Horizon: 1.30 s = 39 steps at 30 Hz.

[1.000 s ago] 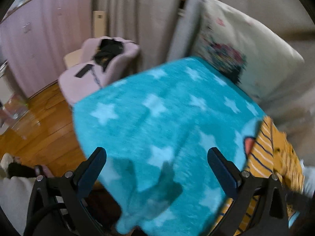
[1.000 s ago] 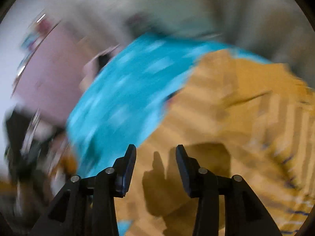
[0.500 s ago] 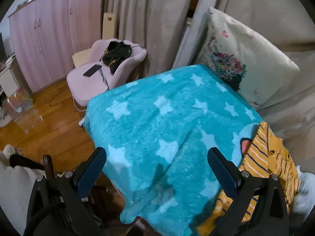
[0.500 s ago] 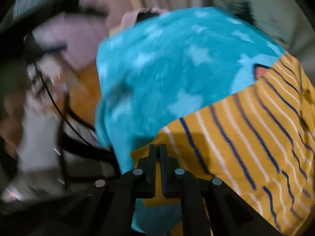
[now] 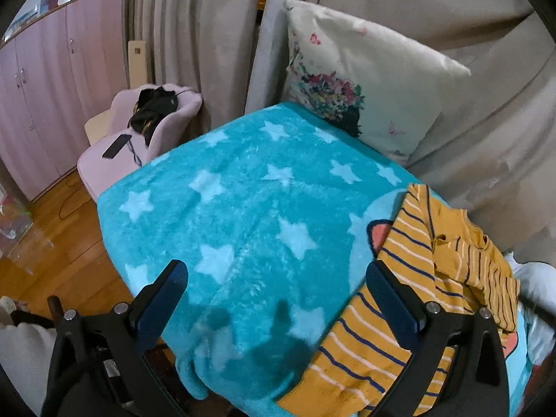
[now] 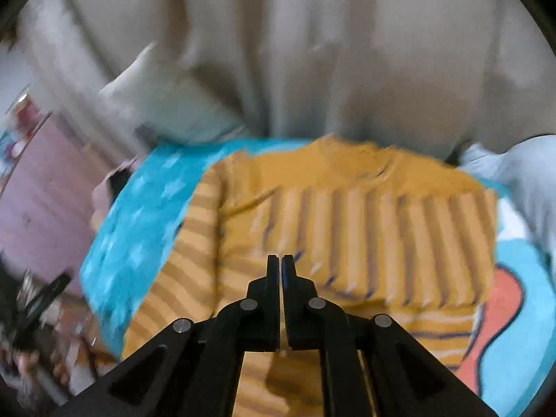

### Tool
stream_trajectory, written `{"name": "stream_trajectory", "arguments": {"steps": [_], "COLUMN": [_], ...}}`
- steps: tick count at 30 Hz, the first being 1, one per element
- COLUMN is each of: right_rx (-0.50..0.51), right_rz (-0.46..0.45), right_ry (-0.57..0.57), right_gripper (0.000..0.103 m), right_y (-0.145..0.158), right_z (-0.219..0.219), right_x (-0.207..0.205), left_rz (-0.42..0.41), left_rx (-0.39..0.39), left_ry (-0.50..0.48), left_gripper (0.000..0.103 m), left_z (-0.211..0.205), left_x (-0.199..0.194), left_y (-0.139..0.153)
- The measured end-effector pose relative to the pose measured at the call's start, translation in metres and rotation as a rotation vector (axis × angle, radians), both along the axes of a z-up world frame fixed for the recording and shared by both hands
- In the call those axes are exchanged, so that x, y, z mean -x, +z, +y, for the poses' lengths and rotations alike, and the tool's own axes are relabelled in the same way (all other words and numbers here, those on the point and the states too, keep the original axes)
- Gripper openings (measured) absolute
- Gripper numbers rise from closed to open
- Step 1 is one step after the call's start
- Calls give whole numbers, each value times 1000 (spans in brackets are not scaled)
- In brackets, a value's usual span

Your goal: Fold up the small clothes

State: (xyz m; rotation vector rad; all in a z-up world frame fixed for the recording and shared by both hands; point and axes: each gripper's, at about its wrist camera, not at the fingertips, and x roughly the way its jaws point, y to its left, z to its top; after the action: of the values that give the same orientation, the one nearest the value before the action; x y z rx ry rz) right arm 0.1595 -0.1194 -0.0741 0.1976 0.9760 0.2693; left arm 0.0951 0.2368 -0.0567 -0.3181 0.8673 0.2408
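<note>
A small mustard-yellow sweater with navy and white stripes (image 5: 427,278) lies rumpled on the right side of a turquoise star blanket (image 5: 250,215). My left gripper (image 5: 278,288) is open and empty, hovering over the blanket's near edge, its right finger beside the sweater's hem. In the right wrist view the sweater (image 6: 365,215) is partly folded over itself. My right gripper (image 6: 280,267) is shut, with the sweater's fabric right at its tips; the view is blurred, so the pinch itself is not plainly visible.
A floral white pillow (image 5: 365,80) leans against grey drapes at the back. A pink chair (image 5: 139,139) with a phone and dark clothes stands to the left on the wooden floor. A pale garment (image 6: 521,170) lies at the right.
The right gripper closed from open, took the sweater's hem and has swung it up over the garment. The left gripper stayed open, its view shifting right toward the sweater.
</note>
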Motion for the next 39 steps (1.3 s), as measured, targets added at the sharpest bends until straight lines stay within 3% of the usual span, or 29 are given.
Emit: {"name": "stream_trajectory", "arguments": {"steps": [2, 3, 6, 9, 14, 16, 17, 19, 24, 29, 31, 34, 37, 39], "right_rx": [26, 42, 99, 152, 277, 273, 248, 162, -69, -188, -174, -129, -66, 57], "right_rz": [38, 50, 77, 58, 10, 2, 15, 77, 124, -7, -64, -93, -20, 94], "right_ry": [163, 251, 513, 683, 781, 749, 725, 660, 484, 251, 119, -95, -284, -378], "right_gripper": [49, 54, 54, 54, 55, 52, 32, 10, 9, 9, 9, 9, 11, 13], "right_y": [-18, -28, -66, -91, -124, -125, -121, -115, -79, -7, 17, 26, -2, -37], "right_z": [46, 73, 164, 229, 274, 277, 273, 260, 209, 105, 48, -36, -111, -144], "right_x": [14, 22, 49, 70, 80, 77, 74, 59, 32, 8, -2, -14, -29, -40], "left_rz": [20, 24, 20, 30, 56, 60, 58, 50, 39, 17, 18, 27, 35, 44], "left_rx": [51, 70, 90, 65, 65, 80, 86, 88, 86, 72, 68, 73, 86, 88], "left_ry": [27, 43, 97, 131, 192, 213, 222, 231, 184, 79, 28, -51, -128, -189], "left_gripper": [102, 102, 102, 102, 102, 102, 102, 102, 102, 102, 102, 102, 102, 102], "left_z": [8, 13, 28, 40, 61, 68, 71, 73, 60, 30, 16, -7, -32, -51], "left_x": [-1, 0, 12, 26, 52, 59, 62, 64, 52, 30, 20, 3, -16, -31], "left_y": [-5, -6, -8, -10, -19, -22, -23, -23, -20, -12, -11, -11, -15, -19]}}
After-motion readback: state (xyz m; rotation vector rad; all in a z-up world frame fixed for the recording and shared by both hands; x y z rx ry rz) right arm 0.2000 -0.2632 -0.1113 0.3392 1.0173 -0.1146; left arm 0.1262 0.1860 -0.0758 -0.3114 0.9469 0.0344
